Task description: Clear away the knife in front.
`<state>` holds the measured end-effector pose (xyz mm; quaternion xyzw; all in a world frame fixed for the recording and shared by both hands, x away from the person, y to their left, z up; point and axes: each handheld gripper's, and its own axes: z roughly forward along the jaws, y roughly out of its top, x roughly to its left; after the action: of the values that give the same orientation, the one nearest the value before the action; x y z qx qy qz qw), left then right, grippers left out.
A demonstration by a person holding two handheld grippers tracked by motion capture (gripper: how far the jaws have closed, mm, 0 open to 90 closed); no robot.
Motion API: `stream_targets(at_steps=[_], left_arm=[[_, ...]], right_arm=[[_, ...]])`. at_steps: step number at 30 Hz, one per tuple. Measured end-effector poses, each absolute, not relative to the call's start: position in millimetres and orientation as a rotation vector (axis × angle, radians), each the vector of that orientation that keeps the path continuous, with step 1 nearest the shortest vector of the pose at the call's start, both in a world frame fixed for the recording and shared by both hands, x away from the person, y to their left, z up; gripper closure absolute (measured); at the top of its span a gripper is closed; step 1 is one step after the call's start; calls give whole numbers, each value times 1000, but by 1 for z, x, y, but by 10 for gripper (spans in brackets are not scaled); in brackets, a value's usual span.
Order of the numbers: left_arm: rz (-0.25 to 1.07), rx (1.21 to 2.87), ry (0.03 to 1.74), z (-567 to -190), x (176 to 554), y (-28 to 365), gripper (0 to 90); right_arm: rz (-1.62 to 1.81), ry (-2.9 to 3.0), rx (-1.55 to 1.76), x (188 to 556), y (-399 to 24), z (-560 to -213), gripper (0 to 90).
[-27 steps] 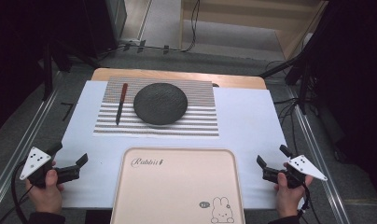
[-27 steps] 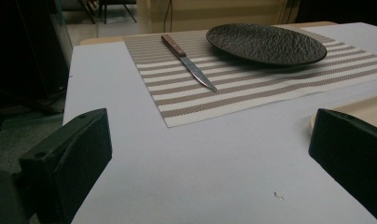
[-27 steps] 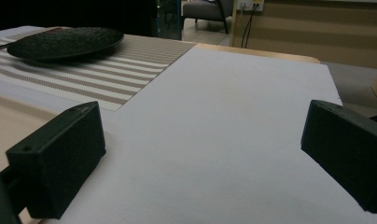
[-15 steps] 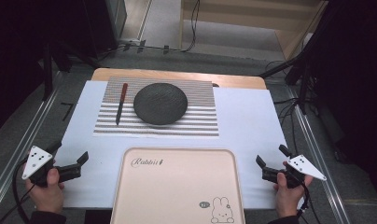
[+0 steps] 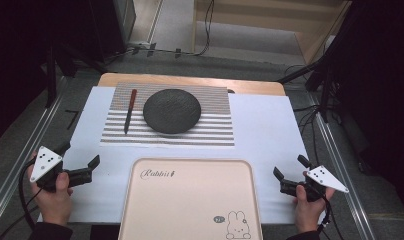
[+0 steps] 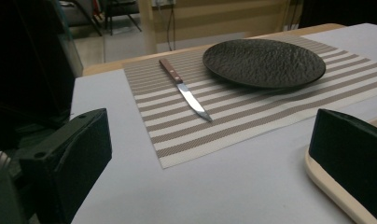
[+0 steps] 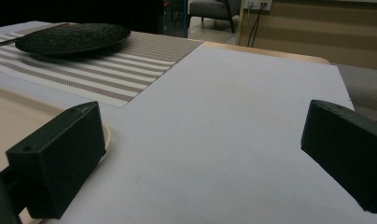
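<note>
Flanking the tray, left tool and right tool gape over bare white table edges.

A dim lab-like recording room: metal-framed table, loose floor cables, plywood partition.

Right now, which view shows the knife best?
The left gripper view: the knife lies close, blade and wooden handle distinct, on the striped mat beside the plate. The high view shows it small and thin; the right gripper view catches just a sliver.
</note>
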<state>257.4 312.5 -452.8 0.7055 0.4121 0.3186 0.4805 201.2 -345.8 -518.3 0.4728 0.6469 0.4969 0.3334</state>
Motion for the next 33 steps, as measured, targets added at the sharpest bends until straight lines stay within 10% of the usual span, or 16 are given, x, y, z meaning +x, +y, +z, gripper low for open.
stream_targets(at_steps=[33], left_arm=[[688,1809,1011,-417,341,270,18]], right_arm=[[1260,1704,1226,202,-343,-518,0]])
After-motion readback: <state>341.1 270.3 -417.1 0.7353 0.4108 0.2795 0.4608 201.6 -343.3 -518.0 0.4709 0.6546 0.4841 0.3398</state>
